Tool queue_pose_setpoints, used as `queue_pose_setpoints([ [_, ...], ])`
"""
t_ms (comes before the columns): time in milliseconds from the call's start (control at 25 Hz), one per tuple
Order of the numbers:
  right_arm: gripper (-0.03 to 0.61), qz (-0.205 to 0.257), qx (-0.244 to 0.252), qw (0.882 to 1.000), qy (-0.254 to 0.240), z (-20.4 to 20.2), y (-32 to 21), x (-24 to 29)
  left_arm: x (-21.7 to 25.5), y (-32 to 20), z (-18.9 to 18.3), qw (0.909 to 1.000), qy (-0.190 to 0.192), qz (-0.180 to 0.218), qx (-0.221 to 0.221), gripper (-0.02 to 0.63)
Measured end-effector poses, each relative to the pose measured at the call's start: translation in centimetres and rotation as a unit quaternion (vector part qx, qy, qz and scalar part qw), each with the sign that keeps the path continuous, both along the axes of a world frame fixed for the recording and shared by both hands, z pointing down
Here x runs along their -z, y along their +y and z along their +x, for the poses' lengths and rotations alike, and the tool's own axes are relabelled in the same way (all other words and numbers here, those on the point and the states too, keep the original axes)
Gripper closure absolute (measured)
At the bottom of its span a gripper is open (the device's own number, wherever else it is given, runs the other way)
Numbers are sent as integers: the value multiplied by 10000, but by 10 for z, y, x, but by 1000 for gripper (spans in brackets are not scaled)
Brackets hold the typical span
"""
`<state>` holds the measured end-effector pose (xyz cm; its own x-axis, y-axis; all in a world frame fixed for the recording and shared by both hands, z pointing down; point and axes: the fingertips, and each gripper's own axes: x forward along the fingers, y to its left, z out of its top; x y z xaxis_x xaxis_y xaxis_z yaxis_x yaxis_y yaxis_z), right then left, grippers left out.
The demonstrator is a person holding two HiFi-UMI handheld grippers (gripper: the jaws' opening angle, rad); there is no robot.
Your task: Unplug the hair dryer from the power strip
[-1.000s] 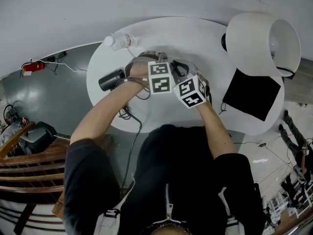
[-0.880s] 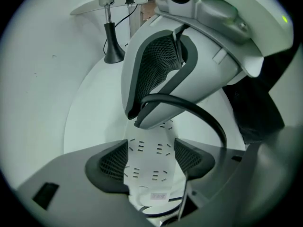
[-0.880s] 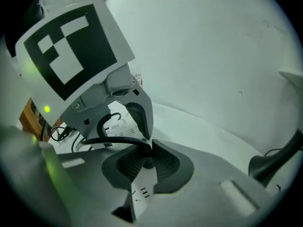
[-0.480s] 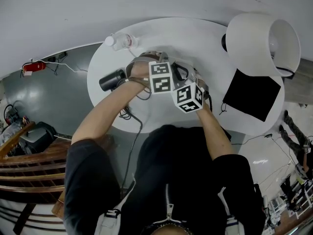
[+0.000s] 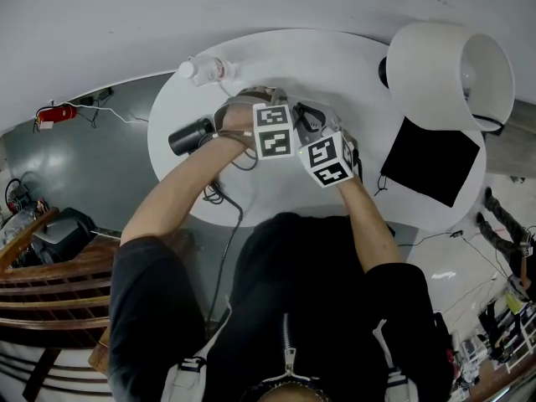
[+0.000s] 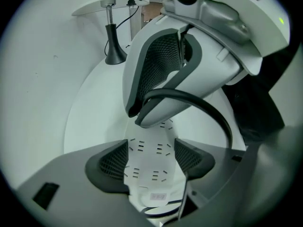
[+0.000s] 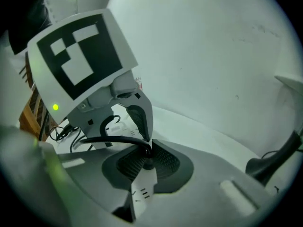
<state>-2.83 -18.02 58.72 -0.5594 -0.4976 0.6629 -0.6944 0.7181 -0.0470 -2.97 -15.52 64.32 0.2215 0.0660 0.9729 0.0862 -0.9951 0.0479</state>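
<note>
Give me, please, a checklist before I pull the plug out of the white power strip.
1. Left gripper clamped on the long white plastic power strip: ok.
2. Right gripper shut on the small black plug: ok.
3. Thin black cable free of tangles: cannot tell.
4. Plug seated in its socket: cannot tell.
5. Black hair dryer lying on the round white table: ok.
</note>
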Motion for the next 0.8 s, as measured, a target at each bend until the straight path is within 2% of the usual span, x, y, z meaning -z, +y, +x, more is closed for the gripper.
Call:
queue_pose_setpoints([
  [320,538,374,391,9975,460,-3,11,-3,0,1,0,10000,8,-26,-6,304],
  [600,538,33,179,9998,13,0,-1,0,-1,2,0,10000,3,-30,-41,305],
  [680,538,216,174,9996,-57,0,-2,11,-1,2,0,10000,9,-31,-28,305],
  [800,538,863,145,9960,-161,-6,-25,51,-1,0,0,10000,35,-30,-47,305],
])
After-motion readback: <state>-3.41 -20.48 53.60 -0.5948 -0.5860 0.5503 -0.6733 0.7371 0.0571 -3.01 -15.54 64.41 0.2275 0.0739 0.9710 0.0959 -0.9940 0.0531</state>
